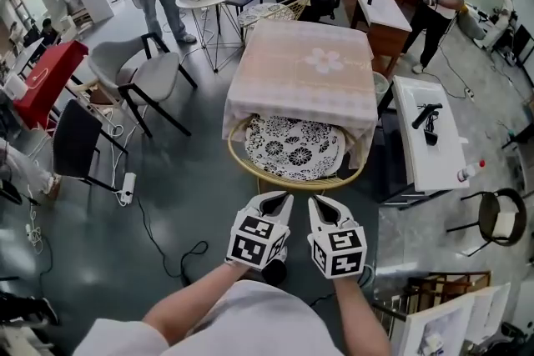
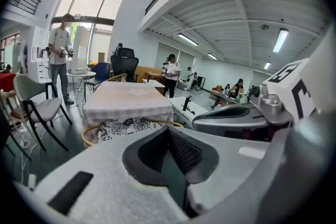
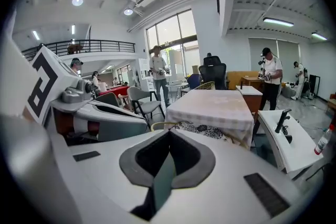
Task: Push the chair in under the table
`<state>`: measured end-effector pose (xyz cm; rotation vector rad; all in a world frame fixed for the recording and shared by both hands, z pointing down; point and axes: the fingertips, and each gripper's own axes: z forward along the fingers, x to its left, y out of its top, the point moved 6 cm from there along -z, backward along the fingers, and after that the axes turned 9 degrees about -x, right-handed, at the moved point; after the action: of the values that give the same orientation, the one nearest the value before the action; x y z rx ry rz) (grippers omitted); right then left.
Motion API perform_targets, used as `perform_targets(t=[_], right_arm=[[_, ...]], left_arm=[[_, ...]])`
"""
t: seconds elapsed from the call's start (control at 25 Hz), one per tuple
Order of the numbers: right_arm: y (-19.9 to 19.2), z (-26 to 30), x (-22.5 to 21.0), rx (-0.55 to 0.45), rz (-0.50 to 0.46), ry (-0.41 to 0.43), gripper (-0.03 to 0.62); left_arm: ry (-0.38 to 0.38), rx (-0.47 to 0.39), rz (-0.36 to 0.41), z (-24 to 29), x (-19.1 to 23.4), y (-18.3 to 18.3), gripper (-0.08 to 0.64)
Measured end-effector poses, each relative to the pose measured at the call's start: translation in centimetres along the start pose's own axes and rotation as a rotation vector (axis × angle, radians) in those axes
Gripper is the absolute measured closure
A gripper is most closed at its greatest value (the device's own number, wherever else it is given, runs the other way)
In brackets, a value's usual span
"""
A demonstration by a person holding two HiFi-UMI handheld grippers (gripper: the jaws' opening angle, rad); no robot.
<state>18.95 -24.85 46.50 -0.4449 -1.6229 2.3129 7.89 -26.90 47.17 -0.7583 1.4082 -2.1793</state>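
Fingers of the left gripper (image 1: 271,204) are shut on nothing, and the right gripper (image 1: 327,211) is the same. In the middle, the chair (image 1: 288,183) sits mostly under the table (image 1: 300,67), front edge poking out, so maybe one small push is left.

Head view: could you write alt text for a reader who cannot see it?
A wicker chair sits partly under a cloth-covered table, its patterned cushion half showing. Short of its rim, nearer the camera, the left gripper and right gripper are held side by side, fingers shut and empty.
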Motion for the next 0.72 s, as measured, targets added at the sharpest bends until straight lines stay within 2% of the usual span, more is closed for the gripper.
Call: perform_targets(t=[0.72], right_arm=[[0.51, -0.01, 1.03, 0.003, -0.01, 0.012, 0.589]], left_arm=[[0.025, 0.008, -0.004, -0.95, 0.15, 0.03, 0.555]])
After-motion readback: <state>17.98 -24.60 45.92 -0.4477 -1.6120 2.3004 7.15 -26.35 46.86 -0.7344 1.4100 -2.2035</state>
